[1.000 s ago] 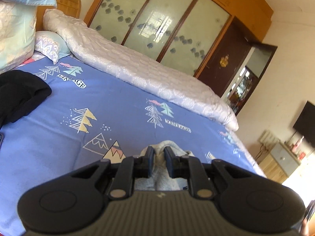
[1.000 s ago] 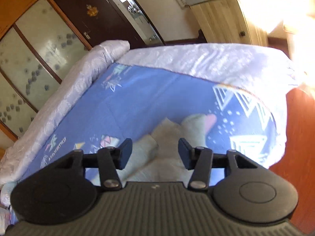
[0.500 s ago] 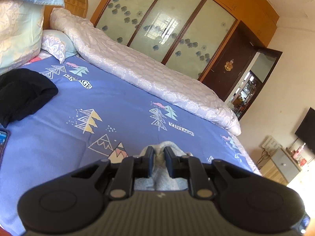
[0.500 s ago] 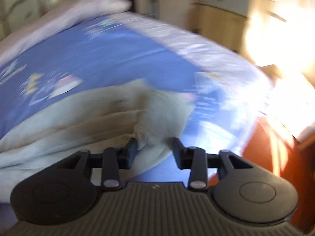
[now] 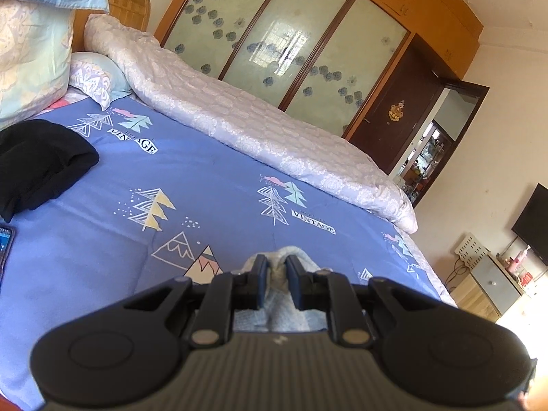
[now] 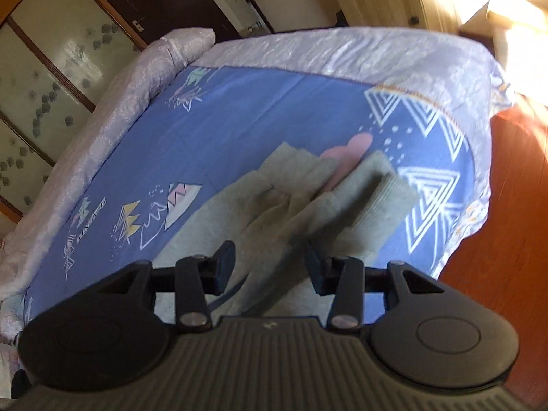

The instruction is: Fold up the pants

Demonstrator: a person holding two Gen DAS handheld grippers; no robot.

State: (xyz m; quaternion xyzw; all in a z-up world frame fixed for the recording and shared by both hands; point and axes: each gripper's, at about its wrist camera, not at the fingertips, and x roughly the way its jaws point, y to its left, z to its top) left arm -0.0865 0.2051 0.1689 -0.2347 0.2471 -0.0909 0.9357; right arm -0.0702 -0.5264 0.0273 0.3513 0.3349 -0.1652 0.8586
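Note:
The pants (image 6: 274, 205) are pale grey sweatpants spread on the blue patterned bedsheet (image 6: 257, 109). Their ribbed cuffs (image 6: 387, 198) point toward the foot corner of the bed. My right gripper (image 6: 270, 263) hovers low over the legs, its fingers well apart. Fabric lies below and between them, and the pads do not press on it. In the left wrist view my left gripper (image 5: 275, 270) is shut on a bunched fold of the pants (image 5: 284, 311), which pokes up between the fingertips. The bedsheet (image 5: 212, 185) stretches out beyond it.
A black garment (image 5: 41, 161) and a phone (image 5: 5, 239) lie at the left of the bed. Pillows (image 5: 30, 61) stand at the head. A rolled white quilt (image 5: 257, 126) runs along the far side. The bed edge drops to wooden floor (image 6: 507, 205) at the right.
The right gripper swung over the pants and came down closer to the legs, its fingers staying equally apart. The left gripper kept its hold, with only a slight shift of view.

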